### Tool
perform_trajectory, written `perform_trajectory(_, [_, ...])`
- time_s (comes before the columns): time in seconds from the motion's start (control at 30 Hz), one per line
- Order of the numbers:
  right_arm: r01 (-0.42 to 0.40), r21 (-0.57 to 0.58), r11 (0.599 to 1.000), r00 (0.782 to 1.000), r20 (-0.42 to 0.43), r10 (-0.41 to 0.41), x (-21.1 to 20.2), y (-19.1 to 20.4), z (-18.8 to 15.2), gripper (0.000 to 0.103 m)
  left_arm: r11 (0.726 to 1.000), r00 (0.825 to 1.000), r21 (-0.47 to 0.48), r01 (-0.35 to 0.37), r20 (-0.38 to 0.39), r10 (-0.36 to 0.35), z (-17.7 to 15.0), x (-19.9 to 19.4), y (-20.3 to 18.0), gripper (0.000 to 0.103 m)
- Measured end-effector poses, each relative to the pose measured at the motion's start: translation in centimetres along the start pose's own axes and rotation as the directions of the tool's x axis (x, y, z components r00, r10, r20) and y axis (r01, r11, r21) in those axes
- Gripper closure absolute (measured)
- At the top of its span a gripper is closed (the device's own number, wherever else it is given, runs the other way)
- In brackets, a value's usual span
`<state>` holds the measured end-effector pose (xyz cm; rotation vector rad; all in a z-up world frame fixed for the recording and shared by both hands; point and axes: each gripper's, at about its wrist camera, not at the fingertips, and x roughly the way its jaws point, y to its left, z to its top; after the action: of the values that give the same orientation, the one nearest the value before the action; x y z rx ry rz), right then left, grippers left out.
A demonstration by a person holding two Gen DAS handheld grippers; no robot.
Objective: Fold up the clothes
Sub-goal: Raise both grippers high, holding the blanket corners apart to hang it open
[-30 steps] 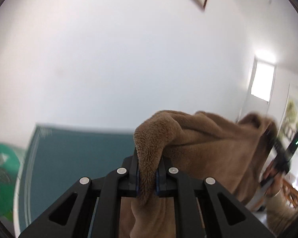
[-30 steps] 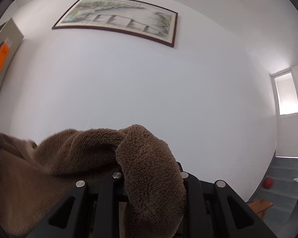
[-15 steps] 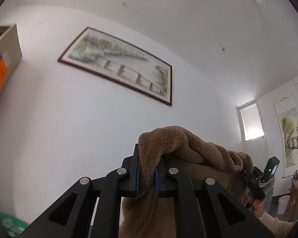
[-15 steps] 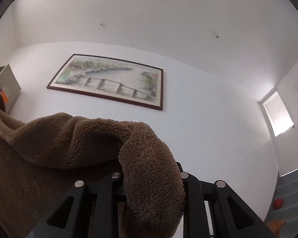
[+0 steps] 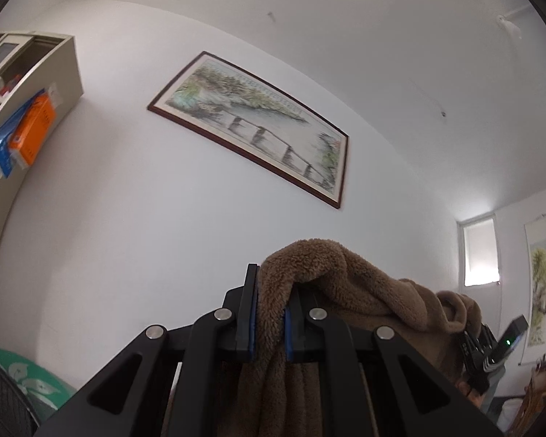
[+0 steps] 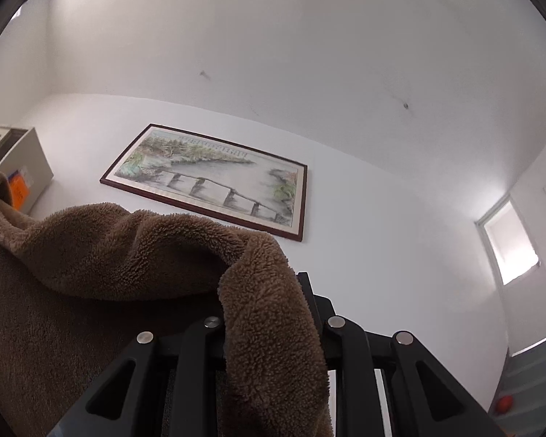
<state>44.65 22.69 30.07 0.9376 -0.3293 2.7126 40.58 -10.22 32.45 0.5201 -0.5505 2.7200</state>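
A brown fleece garment (image 5: 364, 291) hangs in the air between both grippers. My left gripper (image 5: 269, 313) is shut on one edge of it, the fabric pinched between the blue-padded fingers and bulging over the tips. My right gripper (image 6: 269, 313) is shut on another edge of the same garment (image 6: 127, 255), which drapes over its fingers and sags to the left. The right gripper also shows at the far right of the left wrist view (image 5: 487, 349). Both cameras tilt up at the wall and ceiling; the table is out of view.
A framed landscape painting (image 5: 251, 127) hangs on the white wall ahead. A beige cabinet (image 5: 29, 83) with an orange box stands at the left. A window (image 5: 480, 255) and a scroll painting are at the right. Stairs (image 6: 527, 382) show at lower right.
Both grippers have lifted and tilted upward with the garment; the teal table dropped out of the left view, and the wall painting and ceiling came into view.
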Motion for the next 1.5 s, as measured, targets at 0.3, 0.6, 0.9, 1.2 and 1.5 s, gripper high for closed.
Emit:
perform_trajectory(0.3, [0.028,-0.059,0.998,0.999,0.028,-0.027,-2.0,2.1,-1.2,0.081,0.995,0.996,0.046,-0.091,0.030,0.089,-0.9,-0.6,0.8,0.090])
perform_trajectory(0.6, [-0.016,-0.082,0.996,0.998,-0.070,0.010,0.1,4.8,-6.0,0.081,0.983,0.985,0.068,-0.171,-0.018,0.172,-2.7,2.3,3.6,0.087])
perform_trajectory(0.9, [-0.085,-0.095,0.992,0.976,-0.209,0.064,5.1,8.2,-12.7,0.081,0.952,0.939,0.087,-0.293,-0.160,0.304,-7.9,10.1,9.1,0.087])
perform_trajectory(1.2, [-0.127,-0.092,0.988,0.915,-0.396,0.081,15.3,12.4,-22.1,0.081,0.920,0.874,0.149,-0.363,-0.289,0.392,-13.9,19.7,13.9,0.087])
perform_trajectory(1.5, [-0.248,-0.066,0.967,0.694,-0.708,0.130,19.7,17.0,-39.4,0.081,0.868,0.654,0.213,-0.449,-0.583,0.481,-28.8,28.2,22.6,0.087])
